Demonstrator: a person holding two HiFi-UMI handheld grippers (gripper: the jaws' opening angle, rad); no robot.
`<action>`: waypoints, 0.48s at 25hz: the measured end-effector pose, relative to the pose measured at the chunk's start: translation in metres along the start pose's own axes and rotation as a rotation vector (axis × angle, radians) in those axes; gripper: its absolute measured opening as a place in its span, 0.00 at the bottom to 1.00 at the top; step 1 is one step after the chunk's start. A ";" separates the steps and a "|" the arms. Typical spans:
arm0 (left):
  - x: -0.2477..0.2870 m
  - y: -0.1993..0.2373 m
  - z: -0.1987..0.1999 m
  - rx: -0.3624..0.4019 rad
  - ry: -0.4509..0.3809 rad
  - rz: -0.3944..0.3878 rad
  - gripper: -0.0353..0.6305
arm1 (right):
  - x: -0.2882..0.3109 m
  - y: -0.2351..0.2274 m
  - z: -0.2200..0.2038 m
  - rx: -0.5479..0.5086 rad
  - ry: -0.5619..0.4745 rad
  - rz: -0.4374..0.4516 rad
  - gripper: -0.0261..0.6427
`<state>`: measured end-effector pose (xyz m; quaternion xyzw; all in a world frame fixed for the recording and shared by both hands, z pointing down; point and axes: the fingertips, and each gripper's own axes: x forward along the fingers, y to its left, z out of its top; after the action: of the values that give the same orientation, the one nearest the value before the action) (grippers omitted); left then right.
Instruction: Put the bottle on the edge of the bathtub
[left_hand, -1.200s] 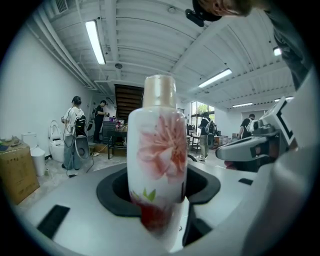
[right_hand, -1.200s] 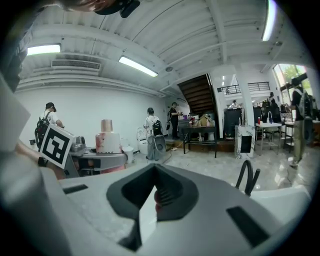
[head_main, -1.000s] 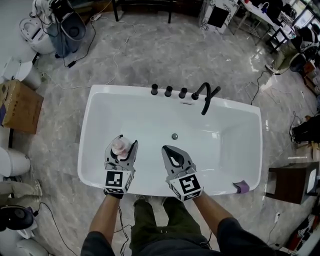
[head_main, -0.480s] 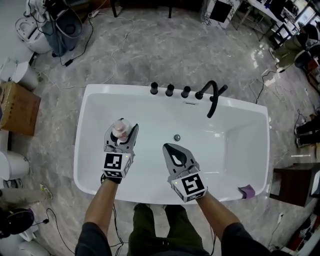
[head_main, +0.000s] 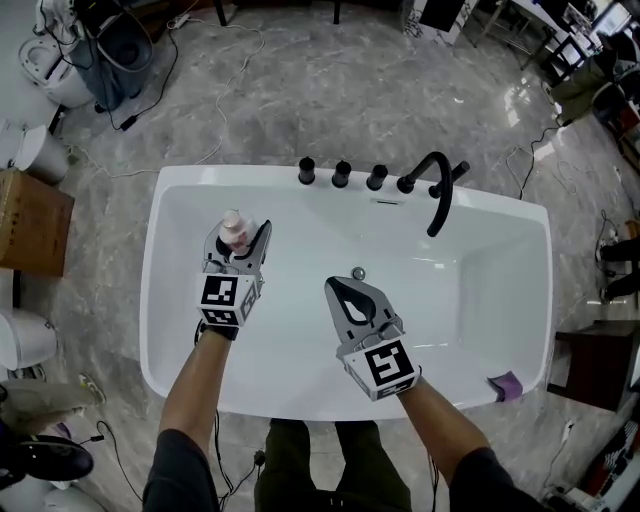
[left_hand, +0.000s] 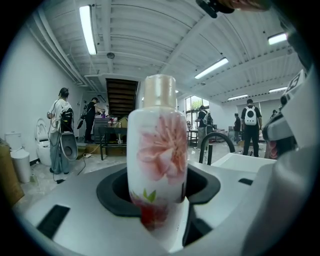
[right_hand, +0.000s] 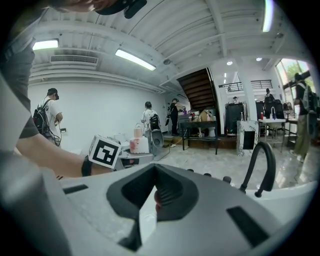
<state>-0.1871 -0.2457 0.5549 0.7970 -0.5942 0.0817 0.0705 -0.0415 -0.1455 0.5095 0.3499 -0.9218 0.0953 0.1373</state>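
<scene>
Task judged approx. half done: the bottle is clamped upright between the jaws of the left gripper, held over the basin, not yet set down. The bathtub edge lies ahead of the jaws; placing & release are left. L forearm is stretched fwd. Right gripper: jaws are pressed together, nothing between, pointed fwd over the basin.

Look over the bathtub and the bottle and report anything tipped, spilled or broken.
Nothing stands out. The bottle stands upright, cap on, between the jaws of the left gripper, over the bathtub; no spill shows. A small purple thing sits on the rim's near right corner; I cannot tell what it is.
</scene>
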 end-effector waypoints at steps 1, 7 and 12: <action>0.005 0.003 -0.002 0.003 -0.002 0.001 0.40 | 0.003 -0.002 -0.002 -0.004 0.001 -0.001 0.04; 0.037 0.020 -0.019 0.021 0.002 0.005 0.40 | 0.024 -0.016 -0.009 -0.031 -0.001 0.002 0.04; 0.069 0.033 -0.036 0.039 0.011 0.007 0.40 | 0.041 -0.027 -0.017 -0.050 0.009 0.003 0.04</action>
<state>-0.2012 -0.3125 0.6054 0.7957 -0.5949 0.0978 0.0581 -0.0491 -0.1861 0.5408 0.3447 -0.9237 0.0738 0.1500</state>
